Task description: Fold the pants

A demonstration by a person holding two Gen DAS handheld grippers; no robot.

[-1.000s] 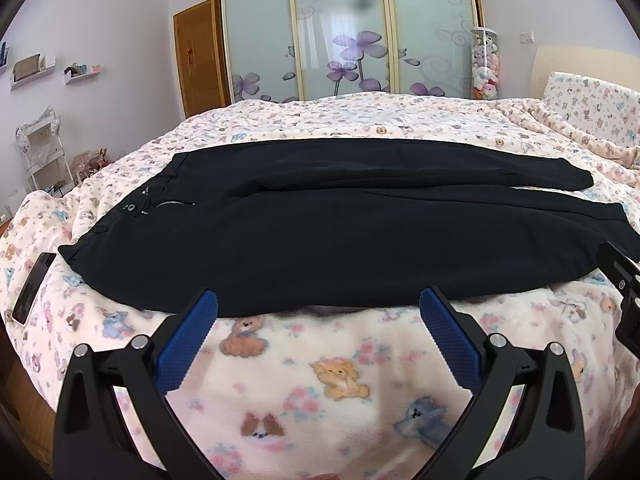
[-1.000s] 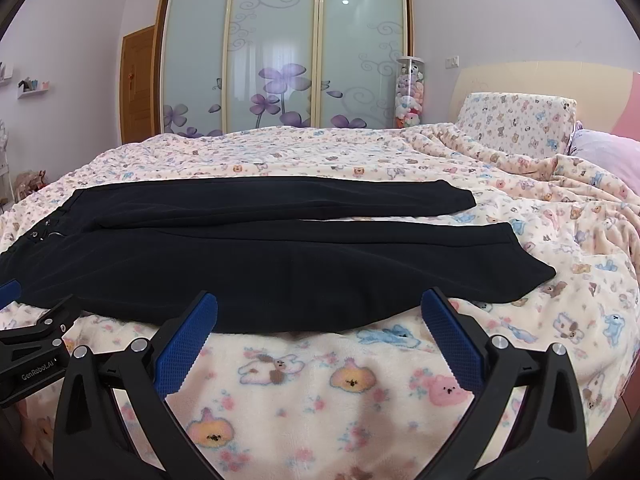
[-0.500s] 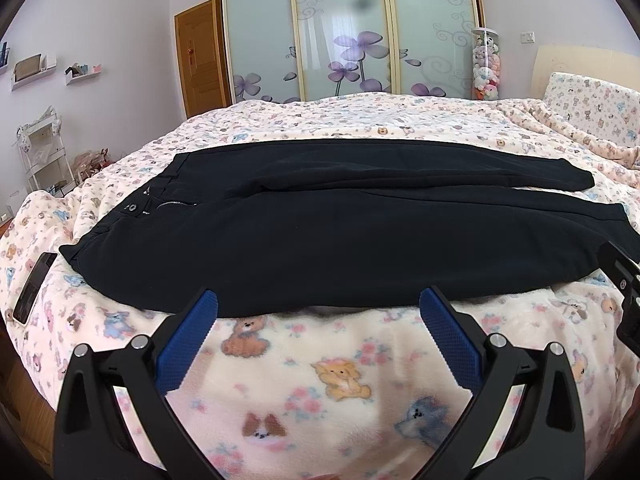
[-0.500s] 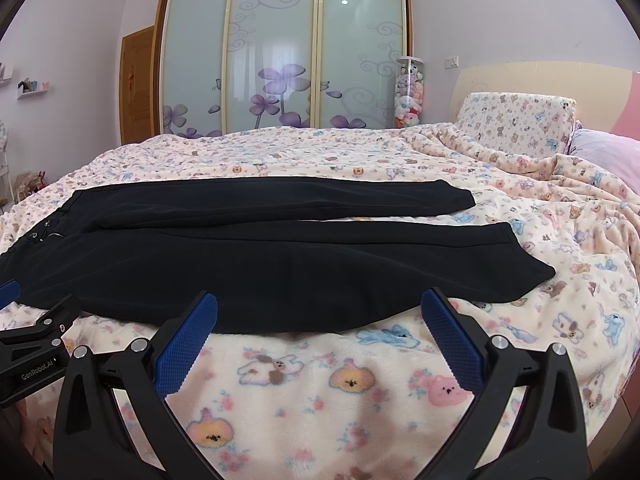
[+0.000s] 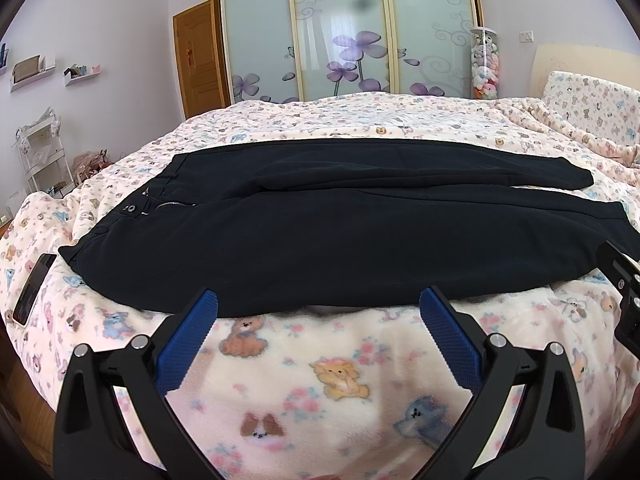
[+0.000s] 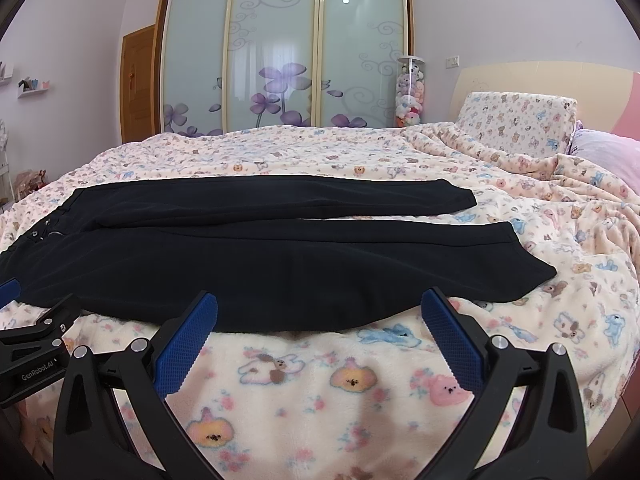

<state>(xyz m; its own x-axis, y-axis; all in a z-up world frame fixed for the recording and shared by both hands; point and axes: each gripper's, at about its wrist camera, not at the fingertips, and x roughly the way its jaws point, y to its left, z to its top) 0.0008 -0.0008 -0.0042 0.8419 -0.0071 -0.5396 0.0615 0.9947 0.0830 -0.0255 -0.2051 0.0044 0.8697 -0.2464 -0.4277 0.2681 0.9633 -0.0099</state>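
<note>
One pair of pants [image 5: 340,232] lies flat across the bed [image 5: 320,368], near its front edge, waist at the left. Both grippers, left [image 5: 318,312] and right [image 6: 319,312], hover spread wide, holding nothing. I'd grab the near leg's edge at two spots and lift evenly.

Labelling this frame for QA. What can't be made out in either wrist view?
- Pants underside: hidden by the fabric itself, both views.
- Waistband's near corner: cut off at the left edge, right wrist view.
- Dark flat object on the blanket: too distorted to identify, left wrist view.
- Right tool: cut off by the frame edge, left wrist view.
</note>
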